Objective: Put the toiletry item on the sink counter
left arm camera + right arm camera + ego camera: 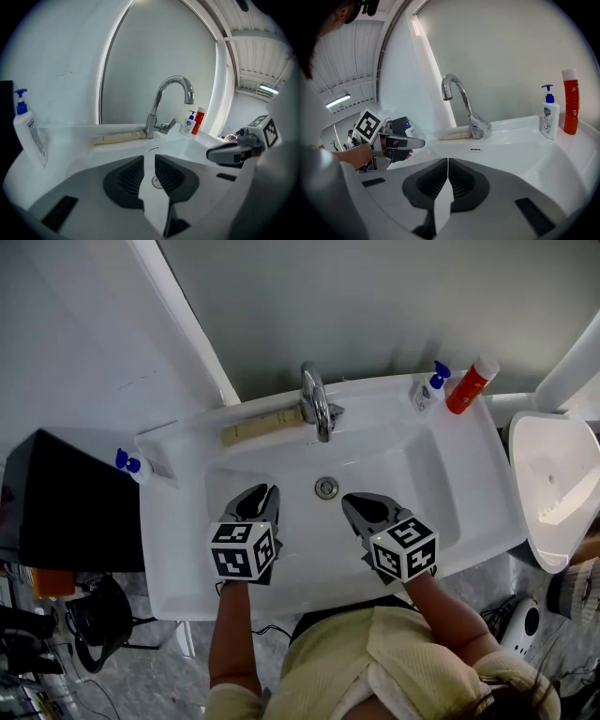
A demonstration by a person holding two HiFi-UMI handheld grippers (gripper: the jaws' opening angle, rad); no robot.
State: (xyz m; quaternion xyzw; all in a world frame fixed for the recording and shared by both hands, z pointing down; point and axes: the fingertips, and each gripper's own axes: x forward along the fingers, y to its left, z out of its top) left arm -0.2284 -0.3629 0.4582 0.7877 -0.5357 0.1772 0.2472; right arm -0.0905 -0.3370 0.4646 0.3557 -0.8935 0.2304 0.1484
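Note:
A white pump bottle with a blue top (134,466) stands on the sink counter's left end; in the left gripper view the bottle (29,134) is at the far left, well apart from the jaws. My left gripper (259,496) hovers over the basin's left half, its jaws a narrow gap apart with nothing between them (149,158). To its right my right gripper (360,506) hangs over the basin, and its fingertips meet with nothing held (448,160). The drain (326,487) lies between the two grippers.
The chrome faucet (317,403) rises at the back of the white sink (473,493). Beside it lies a beige roll (260,426). A small pump bottle (428,389) and a red bottle (470,386) stand at the back right. A black box (66,507) sits left of the sink and a white fixture (555,486) to its right.

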